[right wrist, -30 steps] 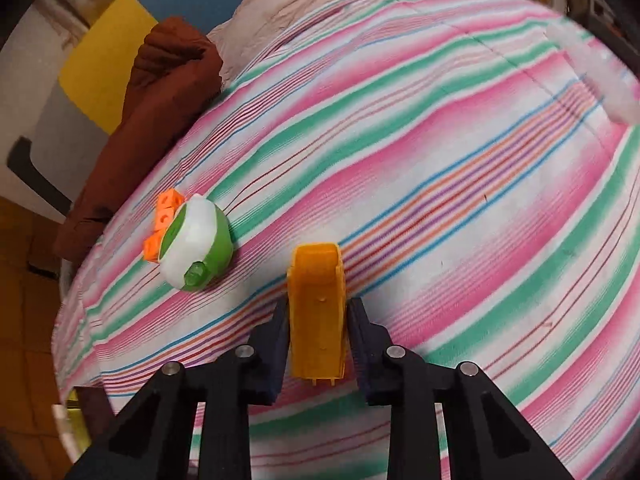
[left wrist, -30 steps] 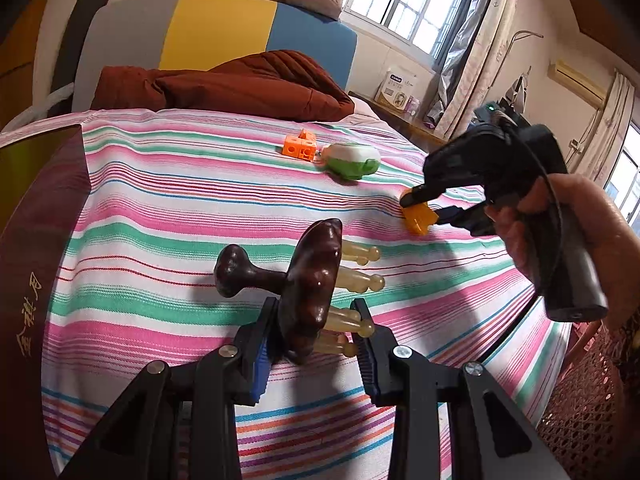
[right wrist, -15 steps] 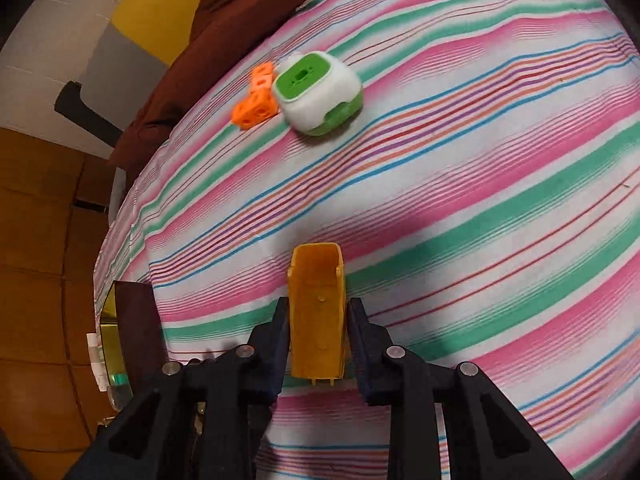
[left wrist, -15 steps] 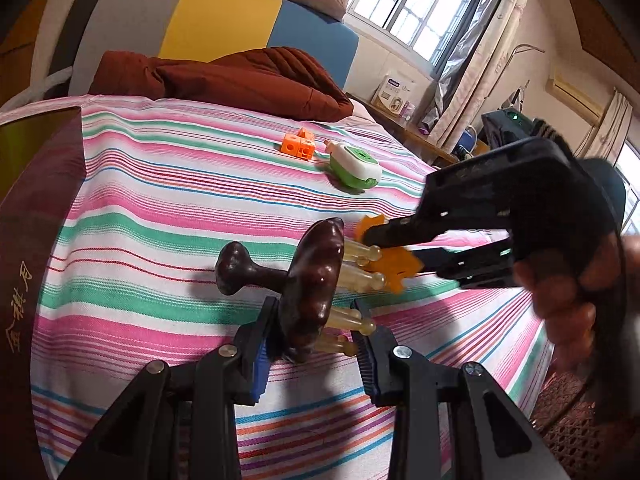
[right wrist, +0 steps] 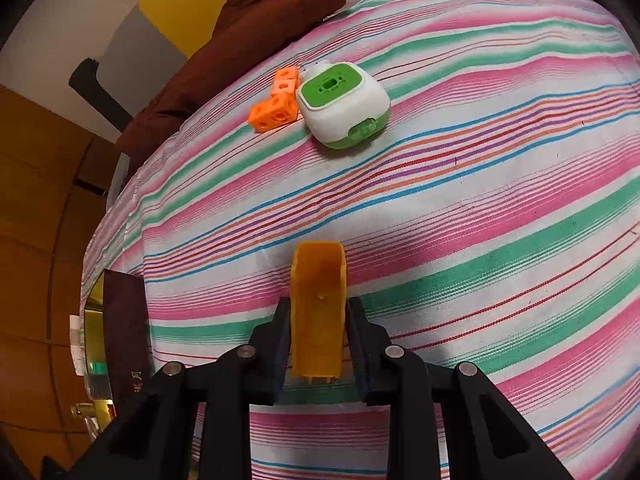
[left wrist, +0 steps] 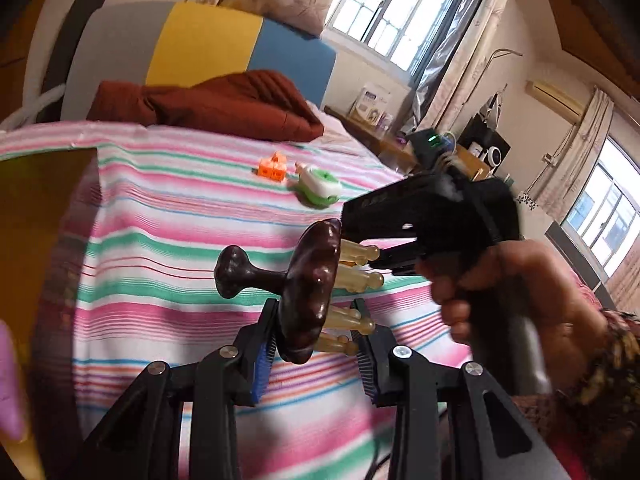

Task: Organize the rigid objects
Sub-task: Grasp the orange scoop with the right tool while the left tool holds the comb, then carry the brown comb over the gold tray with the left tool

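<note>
Here, orange piece between fingers

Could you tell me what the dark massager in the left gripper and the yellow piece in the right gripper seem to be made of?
The massager looks like dark, glossy varnished wood: bright highlights on its rounded brown body. Its pegs look like translucent amber plastic or resin. The yellow piece looks like matte moulded plastic: thin hollow walls, uniform colour, small moulding marks.

The striped bedsheet looked like matt woven cloth. The dark brown massager was glossy, like polished wood, with smooth translucent amber prongs. The yellow piece, orange cubes and white-and-green case looked like smooth plastic.
</note>
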A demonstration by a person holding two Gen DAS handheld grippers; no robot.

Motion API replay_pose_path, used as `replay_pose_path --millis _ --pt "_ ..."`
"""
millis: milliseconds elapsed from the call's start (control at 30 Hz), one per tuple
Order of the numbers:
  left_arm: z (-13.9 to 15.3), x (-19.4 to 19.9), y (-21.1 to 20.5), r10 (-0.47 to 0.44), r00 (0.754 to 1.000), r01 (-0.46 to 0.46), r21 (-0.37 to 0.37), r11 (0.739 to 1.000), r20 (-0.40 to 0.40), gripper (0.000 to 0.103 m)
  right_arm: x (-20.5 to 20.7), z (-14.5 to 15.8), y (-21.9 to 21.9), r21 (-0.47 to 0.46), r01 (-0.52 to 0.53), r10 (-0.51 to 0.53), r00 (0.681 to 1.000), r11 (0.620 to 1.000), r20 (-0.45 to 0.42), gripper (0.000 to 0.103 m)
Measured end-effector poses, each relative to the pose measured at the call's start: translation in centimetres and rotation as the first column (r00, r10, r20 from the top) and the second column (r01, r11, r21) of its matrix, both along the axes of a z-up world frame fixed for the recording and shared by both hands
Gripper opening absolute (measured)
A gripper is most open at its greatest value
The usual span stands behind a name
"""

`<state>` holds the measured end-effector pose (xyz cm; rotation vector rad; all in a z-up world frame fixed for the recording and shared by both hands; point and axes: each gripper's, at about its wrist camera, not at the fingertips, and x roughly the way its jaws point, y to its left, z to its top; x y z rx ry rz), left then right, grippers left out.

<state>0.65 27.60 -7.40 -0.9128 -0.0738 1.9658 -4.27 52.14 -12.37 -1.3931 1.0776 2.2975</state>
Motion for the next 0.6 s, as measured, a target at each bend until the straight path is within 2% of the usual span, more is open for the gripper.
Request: replay_pose_path --millis 133,333,467,600 --pt "1.6 -0.1 -2.8 0.054 0.999 -0.054 0.032 0.998 0.000 0.035 0.4 0.2 -0.2 0.023 -0.018 0.018 1.000 1.000 0.003 0.027" --pt "3.3 -1.9 -7.7 0.176 0.984 -0.176 0.019 0.984 -0.028 0.035 0.7 0.3 -0.2 0.043 -0.030 0.030 1.000 0.999 0.003 0.027" --pt "3.8 -3.3 -10.2 0.253 0.966 -0.254 -0.031 0.967 -0.050 0.035 0.6 0.4 -0.3 0.054 -0.036 0.036 0.999 0.998 0.005 0.027" --pt "3.9 -5.1 -11.6 0.315 0.942 -0.330 -0.135 0.934 -0.118 0.035 0.5 0.4 -0.3 0.058 -0.037 0.037 0.999 0.998 0.004 0.027"
